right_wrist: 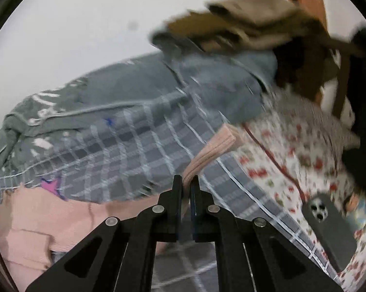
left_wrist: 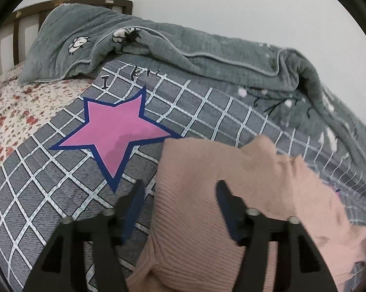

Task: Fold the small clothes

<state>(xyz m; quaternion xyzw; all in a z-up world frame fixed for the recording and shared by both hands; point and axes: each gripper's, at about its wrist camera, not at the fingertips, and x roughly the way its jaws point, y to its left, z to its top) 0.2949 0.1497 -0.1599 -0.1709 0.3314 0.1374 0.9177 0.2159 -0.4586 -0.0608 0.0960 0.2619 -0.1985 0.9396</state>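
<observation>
Right gripper jaws clamp the pink sweater cuff toward one o'clock for folding; left gripper jaws apart.

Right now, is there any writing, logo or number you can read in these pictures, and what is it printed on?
"I": a black capital letter on the grey checked bedspread, above the pink star.
More black lettering follows beside it on the bedspread, but the grey-green quilt covers part of it, so it cannot be read.
The phone case in the right wrist view shows no readable text; that picture is blurred.
</observation>
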